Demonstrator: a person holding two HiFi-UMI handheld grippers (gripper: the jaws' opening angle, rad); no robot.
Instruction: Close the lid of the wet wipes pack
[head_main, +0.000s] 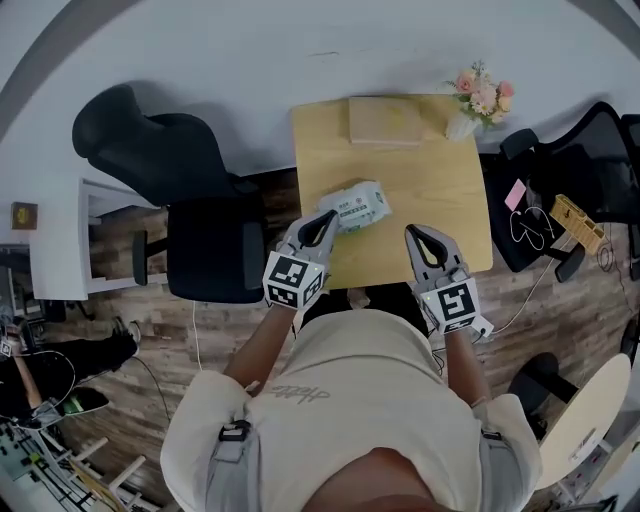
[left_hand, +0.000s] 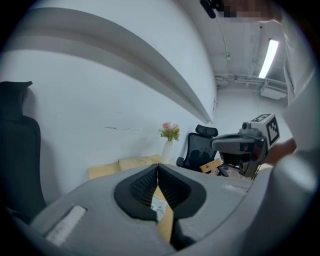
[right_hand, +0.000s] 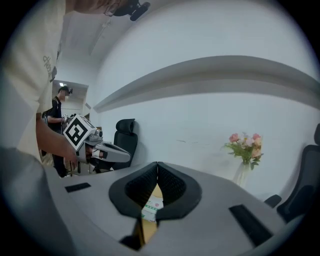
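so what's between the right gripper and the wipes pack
Nothing but bare table. The head view shows an open stretch of tabletop between the right gripper and the wipes pack.

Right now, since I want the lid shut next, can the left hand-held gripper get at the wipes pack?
Probably yes. The left hand-held gripper, jaws together, has its tip right beside the wipes pack on the table, and nothing lies between them.
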